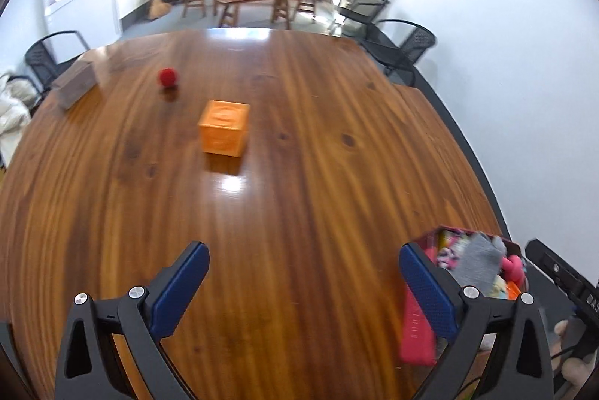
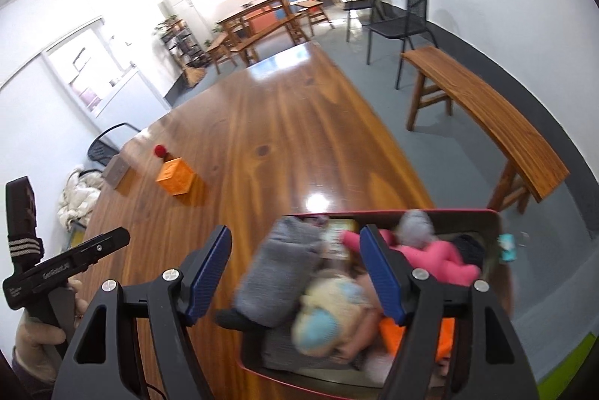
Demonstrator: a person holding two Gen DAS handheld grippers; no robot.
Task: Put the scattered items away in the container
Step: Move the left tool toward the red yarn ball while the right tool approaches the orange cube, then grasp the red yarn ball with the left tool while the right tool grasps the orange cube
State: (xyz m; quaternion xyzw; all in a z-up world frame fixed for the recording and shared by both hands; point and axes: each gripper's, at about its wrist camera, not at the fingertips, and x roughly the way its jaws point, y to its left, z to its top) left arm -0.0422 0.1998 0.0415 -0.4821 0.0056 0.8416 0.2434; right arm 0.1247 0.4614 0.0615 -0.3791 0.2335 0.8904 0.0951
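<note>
container point(image 2: 498, 224) contents show fully only in right wrist view, under the wide, empty right gripper point(image 2: 294, 272).

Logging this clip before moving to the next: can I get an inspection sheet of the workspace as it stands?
Surface: glossy wooden table, bare between items.
Job's things: orange cube and red ball on the table; red-rimmed container full of soft toys and cloth.
Clutter: brown box near the far left edge.
Grippers: left tool open, empty; right tool open above the container.
Cables: nothing seen.
Surroundings: wooden bench, black chairs, white walls.
</note>
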